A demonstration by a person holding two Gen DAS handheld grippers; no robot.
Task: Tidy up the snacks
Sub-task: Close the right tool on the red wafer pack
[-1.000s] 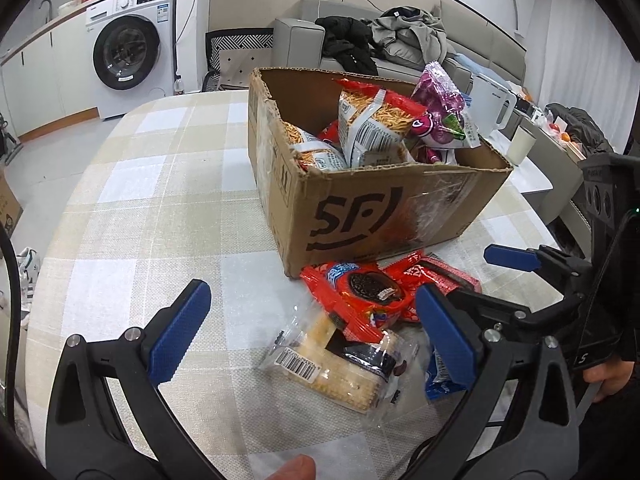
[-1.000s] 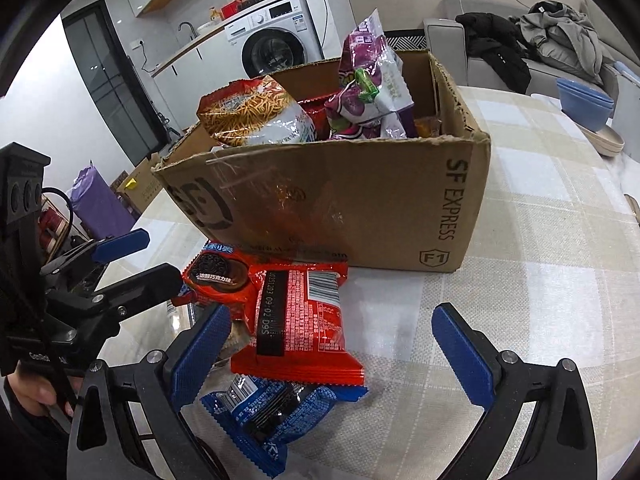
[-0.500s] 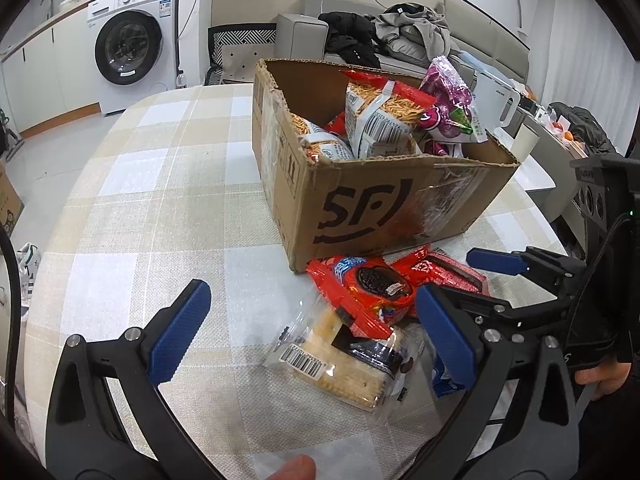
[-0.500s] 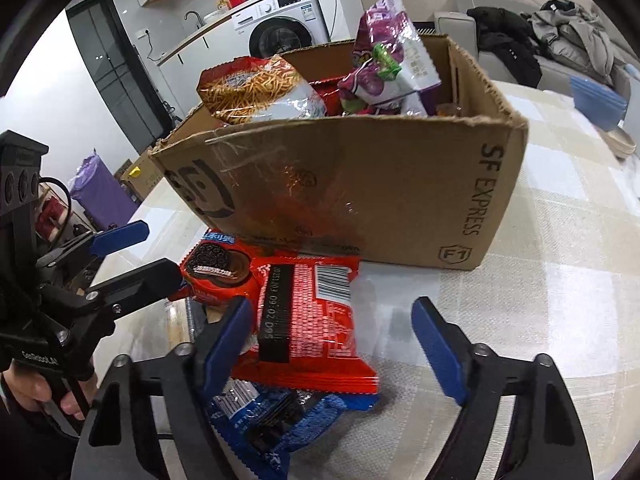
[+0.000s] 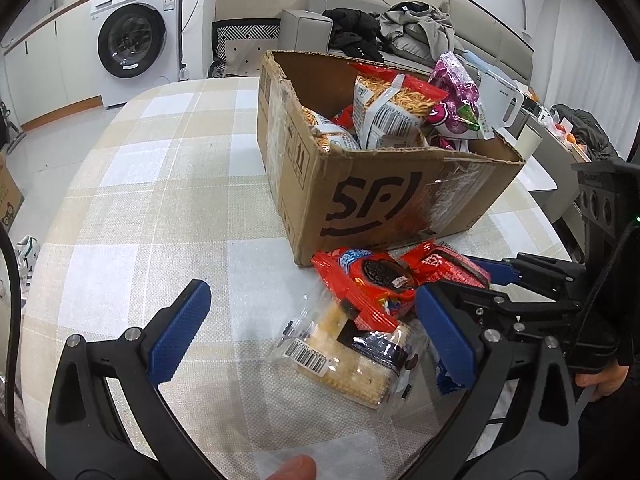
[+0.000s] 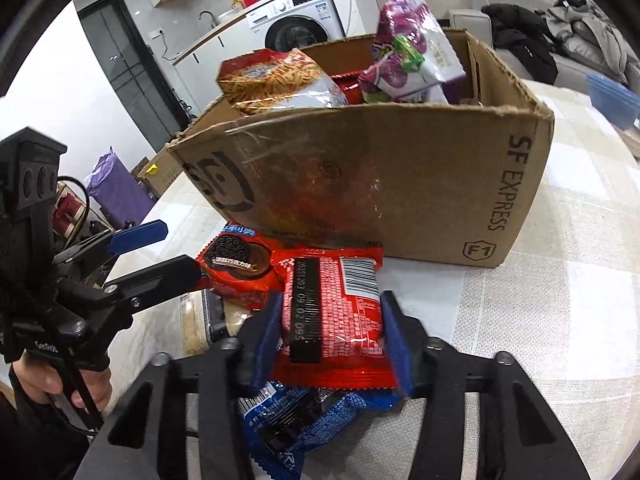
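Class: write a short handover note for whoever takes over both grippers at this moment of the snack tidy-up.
Right gripper: jaws just closing, pads now against the red barcode-side snack packet.
Left gripper: open, empty, above the clear cracker pack.
Done: several bags stand in the brown cardboard box.
Left: red packet, red cookie packet, cracker pack and blue packet lie on the checked tablecloth.

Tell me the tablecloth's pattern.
Beige-and-white plaid tablecloth, clearest in the left wrist view.
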